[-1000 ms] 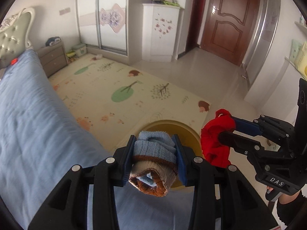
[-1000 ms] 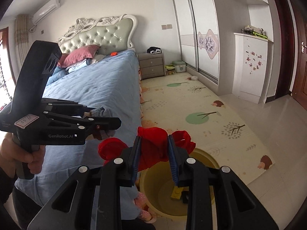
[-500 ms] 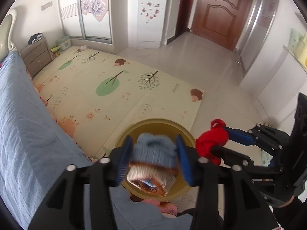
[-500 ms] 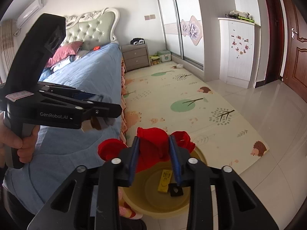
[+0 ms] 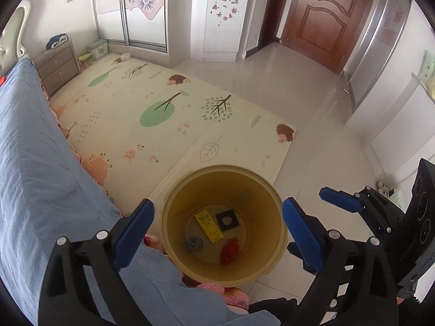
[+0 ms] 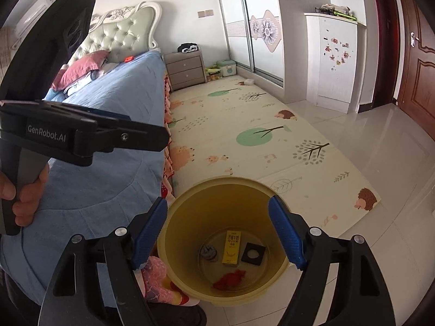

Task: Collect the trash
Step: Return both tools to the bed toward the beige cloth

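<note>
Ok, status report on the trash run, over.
Both tools just opened, empty: left tool, right tool. Red cloth and rolled sock in the yellow bucket. Nothing in the way.

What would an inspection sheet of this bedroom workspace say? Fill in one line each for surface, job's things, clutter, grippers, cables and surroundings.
Surface: pale tiled floor with a patterned play mat.
Job's things: yellow bucket on the floor holding a red cloth, a grey sock, a yellow carton and a black square piece.
Clutter: small boxes by the wardrobe.
Grippers: left gripper and right gripper both open and empty above the bucket, jaws just opened.
Cables: nothing seen.
Surroundings: bed, nightstand, wardrobe, brown door.
</note>
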Available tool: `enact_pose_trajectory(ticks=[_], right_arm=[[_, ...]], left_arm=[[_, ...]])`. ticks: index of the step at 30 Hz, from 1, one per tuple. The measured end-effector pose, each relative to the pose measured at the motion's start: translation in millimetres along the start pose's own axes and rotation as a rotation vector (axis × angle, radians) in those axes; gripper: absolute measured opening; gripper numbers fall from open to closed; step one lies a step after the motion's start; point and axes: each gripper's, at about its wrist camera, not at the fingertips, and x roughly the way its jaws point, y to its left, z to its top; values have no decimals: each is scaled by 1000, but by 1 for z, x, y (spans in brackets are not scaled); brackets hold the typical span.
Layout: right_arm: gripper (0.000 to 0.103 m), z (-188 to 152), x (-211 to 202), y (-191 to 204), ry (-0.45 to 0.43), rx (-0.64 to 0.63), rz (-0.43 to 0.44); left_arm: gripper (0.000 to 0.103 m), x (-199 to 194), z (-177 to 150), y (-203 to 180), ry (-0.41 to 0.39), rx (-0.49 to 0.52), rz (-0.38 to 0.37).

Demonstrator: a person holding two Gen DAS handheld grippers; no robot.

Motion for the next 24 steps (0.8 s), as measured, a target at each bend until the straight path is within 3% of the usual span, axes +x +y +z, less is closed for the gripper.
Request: enact_pose_trajectory(ticks=[15, 24], right_arm=[[74, 4, -19, 8, -22, -18, -30], [75, 14, -36, 30, -62, -34, -19]], left_arm=[[95, -18, -3, -7, -65, 31, 28], [95, -62, -24, 4, -158, 7, 64]])
